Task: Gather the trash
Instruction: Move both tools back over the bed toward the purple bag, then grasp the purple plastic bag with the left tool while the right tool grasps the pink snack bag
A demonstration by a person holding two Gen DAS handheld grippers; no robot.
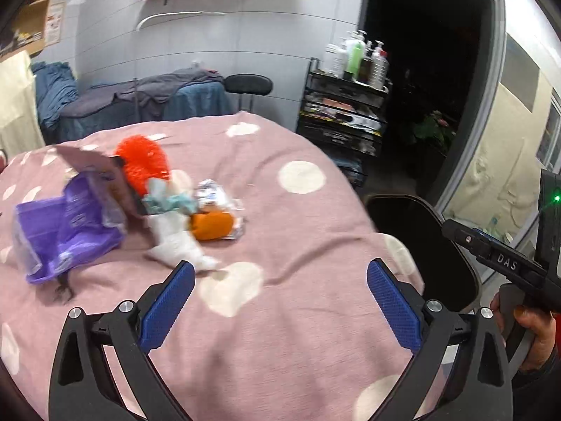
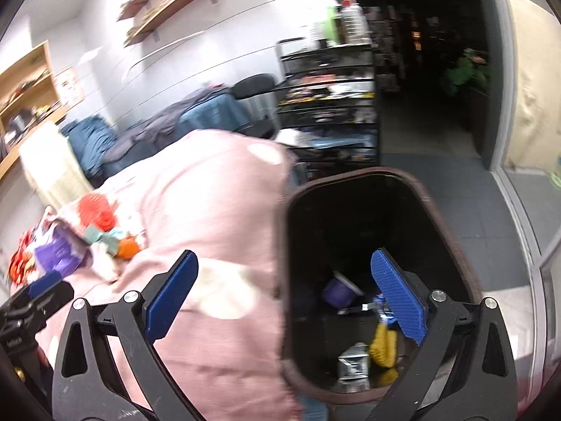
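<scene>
Left gripper (image 1: 280,282): jaws spread wide, nothing between the blue pads; hovers over the pink spotted blanket (image 1: 298,333), aimed at the litter, likely lining up a next pick.
Right gripper (image 2: 284,282): also wide open and empty; sits above the bin's mouth, so judged to be at the drop spot with nothing in hold.
Trash bin (image 2: 452,245): dark, open-topped, right beside the bed edge, placed within easy reach for dropping; purple cup (image 2: 338,293), yellow piece (image 2: 384,345) and silvery wrapper (image 2: 354,365) lie inside.
Remaining trash: heap mid-blanket, well apart from the bin.
White tissue (image 1: 178,242): nearest the left gripper, probably the easiest grab.
Orange item (image 1: 212,226): touching a crinkled foil wrapper (image 1: 217,193).
Purple plastic pack (image 1: 66,231): leftmost, crumpled, will deform when pinched.
Red-orange mesh (image 1: 143,163): farthest of the heap, partly hidden by a card flap.
Progress: partway, judged from bin contents against the heap.
Background: black trolley (image 1: 342,119) with bottles, far off.
</scene>
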